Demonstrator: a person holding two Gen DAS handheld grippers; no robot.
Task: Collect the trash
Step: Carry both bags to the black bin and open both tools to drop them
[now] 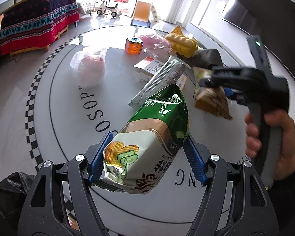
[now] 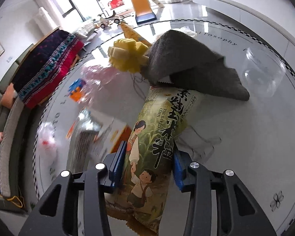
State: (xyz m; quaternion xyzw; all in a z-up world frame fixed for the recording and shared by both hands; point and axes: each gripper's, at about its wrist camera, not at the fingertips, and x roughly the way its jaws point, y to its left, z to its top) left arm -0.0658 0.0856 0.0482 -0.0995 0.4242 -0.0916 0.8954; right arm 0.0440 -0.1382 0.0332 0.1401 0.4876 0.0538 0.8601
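Round white bench [image 1: 68, 102] w/ checkered rim is strewn w/ litter. At lower centre of left wrist view, green chip bag [image 1: 147, 141] is clamped by left gripper [image 1: 147, 157], lifted off the bench. In right wrist view, corn snack pack [image 2: 153, 157] is pinched by right gripper [image 2: 147, 167] at lower centre; its top end is tucked under grey cloth [image 2: 190, 63], beside yellow sponge [image 2: 127, 57].
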